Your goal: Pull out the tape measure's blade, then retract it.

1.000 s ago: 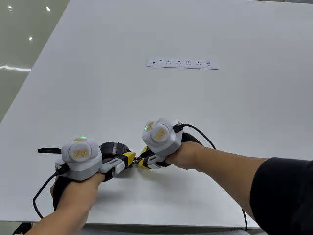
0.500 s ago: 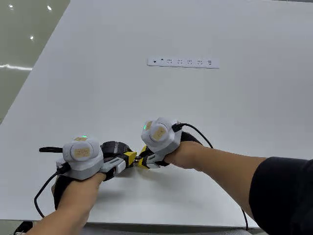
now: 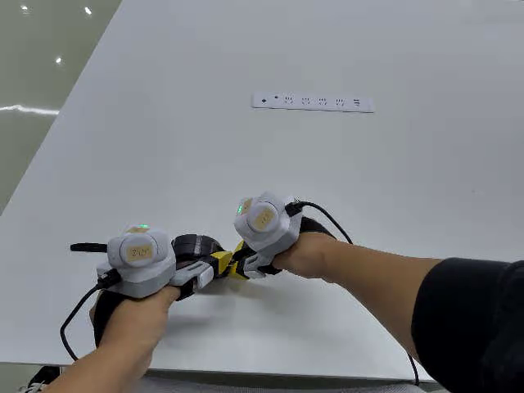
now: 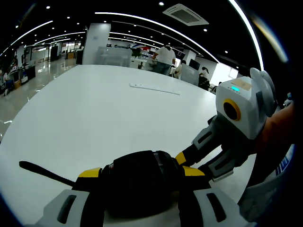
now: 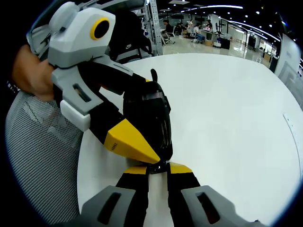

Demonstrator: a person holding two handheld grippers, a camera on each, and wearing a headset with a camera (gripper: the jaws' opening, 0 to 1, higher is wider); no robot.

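The left hand-held gripper (image 4: 142,174) clamped the black tape measure (image 4: 137,184) by its sides, low at the near edge of the white tabletop (image 3: 344,188). The right hand-held gripper (image 5: 158,168) met it head-on, with its jaws pinched almost together on the blade tip (image 5: 158,164) right at the case mouth. A black wrist strap (image 4: 42,171) trailed from the case, away from the right hand-held gripper. A white power strip (image 3: 313,102) lay well apart, farther across the tabletop.
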